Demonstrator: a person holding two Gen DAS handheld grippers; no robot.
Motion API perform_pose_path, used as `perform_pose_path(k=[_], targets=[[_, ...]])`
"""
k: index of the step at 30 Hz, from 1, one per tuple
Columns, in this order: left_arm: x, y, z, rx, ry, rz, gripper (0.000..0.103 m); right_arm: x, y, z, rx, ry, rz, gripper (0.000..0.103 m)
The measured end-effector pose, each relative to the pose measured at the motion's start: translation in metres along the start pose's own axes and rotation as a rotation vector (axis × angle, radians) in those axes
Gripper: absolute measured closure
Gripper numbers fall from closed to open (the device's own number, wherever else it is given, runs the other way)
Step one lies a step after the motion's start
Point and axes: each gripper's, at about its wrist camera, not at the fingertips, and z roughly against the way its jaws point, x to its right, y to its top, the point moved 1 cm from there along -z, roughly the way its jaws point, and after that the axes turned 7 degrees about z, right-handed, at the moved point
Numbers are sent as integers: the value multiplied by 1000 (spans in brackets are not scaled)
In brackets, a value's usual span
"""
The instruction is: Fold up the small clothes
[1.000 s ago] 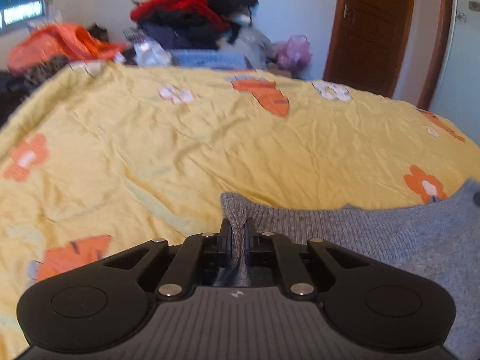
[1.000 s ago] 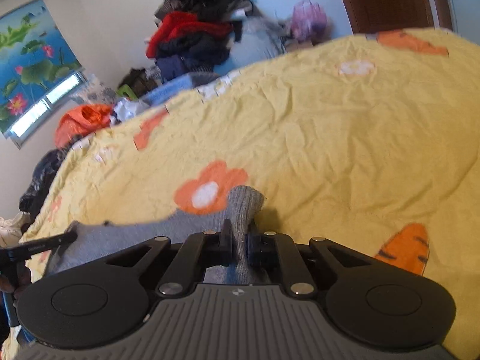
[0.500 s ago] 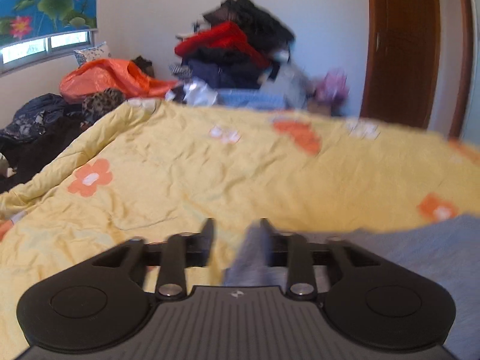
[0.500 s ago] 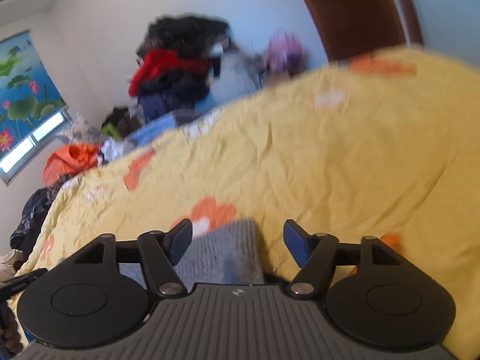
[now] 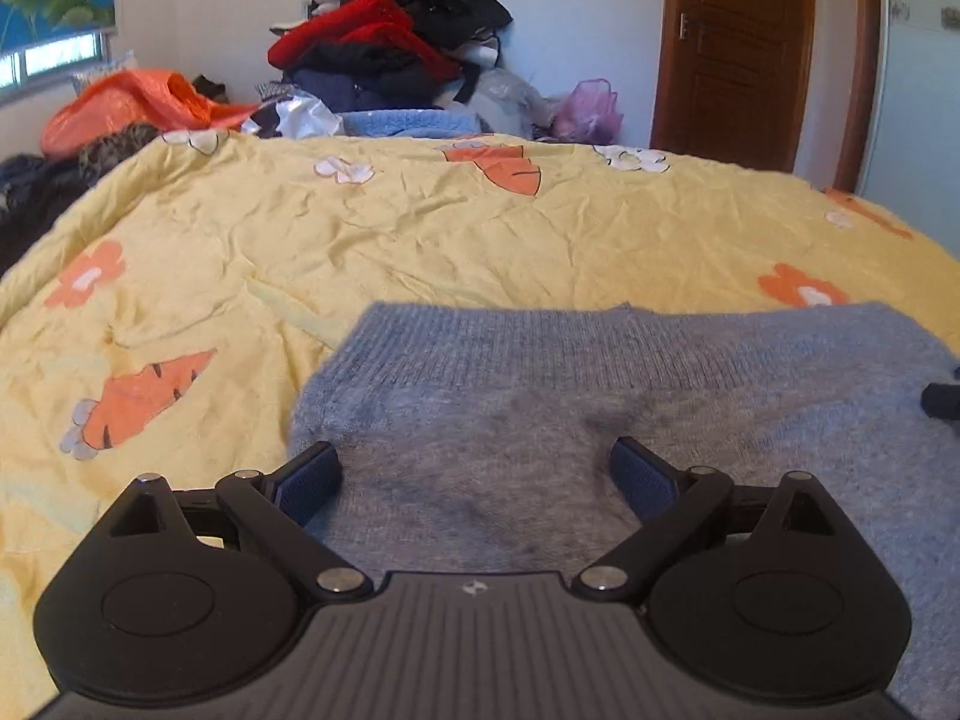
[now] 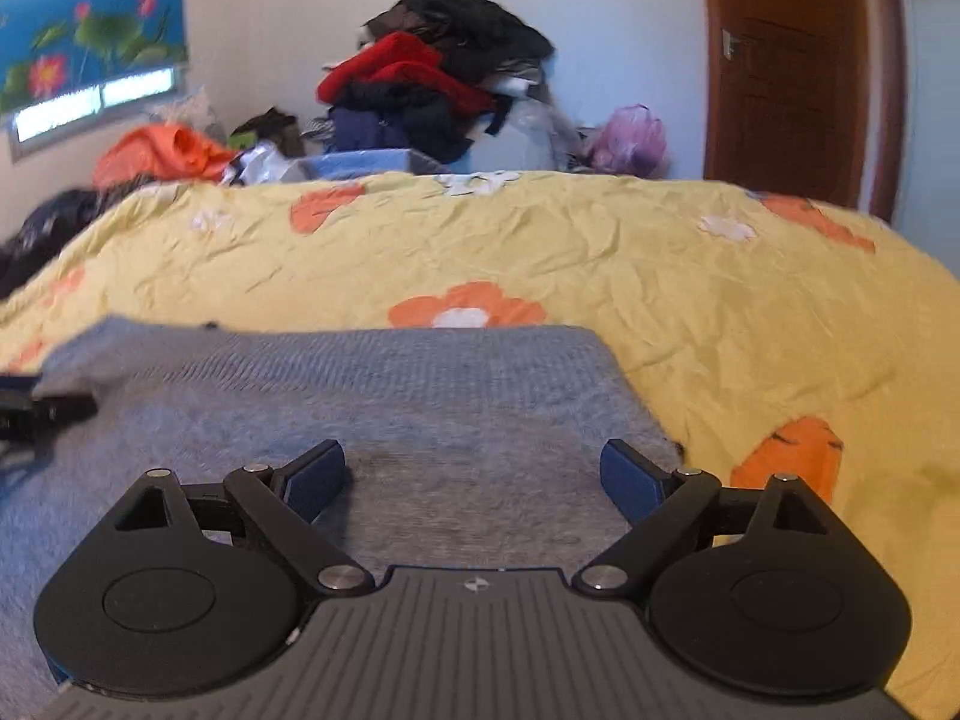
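Observation:
A grey knitted garment (image 5: 600, 384) lies flat on the yellow bedspread (image 5: 360, 240), its ribbed edge facing away from me. My left gripper (image 5: 474, 471) is open and empty above the garment's left part. In the right wrist view the same grey garment (image 6: 390, 396) lies under my right gripper (image 6: 474, 471), which is open and empty above its right part. A fingertip of the right gripper (image 5: 942, 399) shows at the right edge of the left wrist view. The left gripper's tip (image 6: 42, 408) shows at the left edge of the right wrist view.
The bedspread with orange flowers and carrots (image 5: 138, 402) stretches far ahead. Beyond the bed's far edge is a pile of clothes (image 5: 396, 42), an orange bag (image 5: 132, 102) and a pink bag (image 5: 588, 108). A brown door (image 5: 732, 54) stands at the back right.
Both grippers were shut on the garment's corners a second ago. They have opened and let go. The garment now lies flat and both grippers have drawn back over it.

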Motion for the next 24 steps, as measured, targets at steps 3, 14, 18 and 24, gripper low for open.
perform_pose_path(k=[3, 14, 18, 24], targets=[[9, -1, 0, 8, 45, -34, 3, -16, 1, -8, -43, -23, 89, 1], [51, -46, 78, 8, -20, -98, 5, -64, -7, 53, 31, -57, 201, 1], [34, -59, 74, -38, -61, -101, 3, -47, -29, 36, -48, -16, 176, 1], [24, -59, 82, -65, -61, -169, 3, -47, -30, 48, -73, -24, 209, 1]])
